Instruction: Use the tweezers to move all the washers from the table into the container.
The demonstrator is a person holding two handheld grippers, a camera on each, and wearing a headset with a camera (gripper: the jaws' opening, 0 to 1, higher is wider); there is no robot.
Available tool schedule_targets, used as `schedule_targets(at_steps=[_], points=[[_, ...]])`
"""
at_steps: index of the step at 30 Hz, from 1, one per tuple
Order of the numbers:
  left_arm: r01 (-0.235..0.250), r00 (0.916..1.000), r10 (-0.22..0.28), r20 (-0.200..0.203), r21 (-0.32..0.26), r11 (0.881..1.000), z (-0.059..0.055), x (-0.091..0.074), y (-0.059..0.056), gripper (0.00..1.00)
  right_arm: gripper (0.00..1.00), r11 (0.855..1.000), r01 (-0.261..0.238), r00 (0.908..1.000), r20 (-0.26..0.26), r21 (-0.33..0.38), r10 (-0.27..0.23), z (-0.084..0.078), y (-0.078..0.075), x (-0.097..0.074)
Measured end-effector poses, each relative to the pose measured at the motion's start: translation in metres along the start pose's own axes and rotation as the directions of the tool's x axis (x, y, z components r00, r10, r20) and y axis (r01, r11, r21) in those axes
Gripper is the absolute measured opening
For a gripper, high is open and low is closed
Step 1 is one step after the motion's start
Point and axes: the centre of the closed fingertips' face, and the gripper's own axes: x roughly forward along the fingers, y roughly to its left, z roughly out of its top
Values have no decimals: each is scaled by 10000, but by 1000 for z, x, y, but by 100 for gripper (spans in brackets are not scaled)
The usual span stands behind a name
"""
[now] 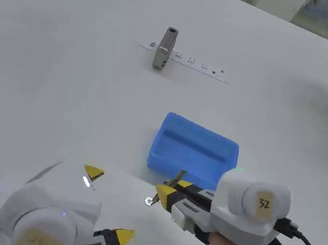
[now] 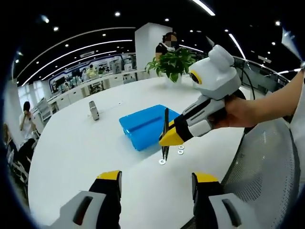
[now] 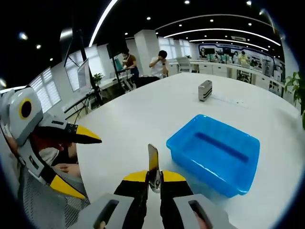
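Barely begun, I judge: the container [image 3: 220,183] looks empty, washers [image 2: 162,162] lie on the desk [image 2: 86,143], the right gripper [image 3: 152,177] jaws pinch the tweezers [image 3: 152,160], and the left gripper [image 2: 157,183] jaws gape empty.

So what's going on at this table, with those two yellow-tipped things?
A person works with a gripper in each hand. The right gripper is shut on tweezers, tips down by a few small washers on the white table, beside the blue container. The left gripper is open, holding nothing. The container looks empty.
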Motion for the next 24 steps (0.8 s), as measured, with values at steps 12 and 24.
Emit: schedule_targets(at_steps=[12,24], points=[[-183,9994,204,288,-725,9972,1,-3,-5,87,5,9997,18,9996,-265,-256,-25,-6,2,9],[-397,9992,399,78,-219,9990,-5,-1,-1,87,4,9965,190,9995,-224,-813,-209,-9,3,11]])
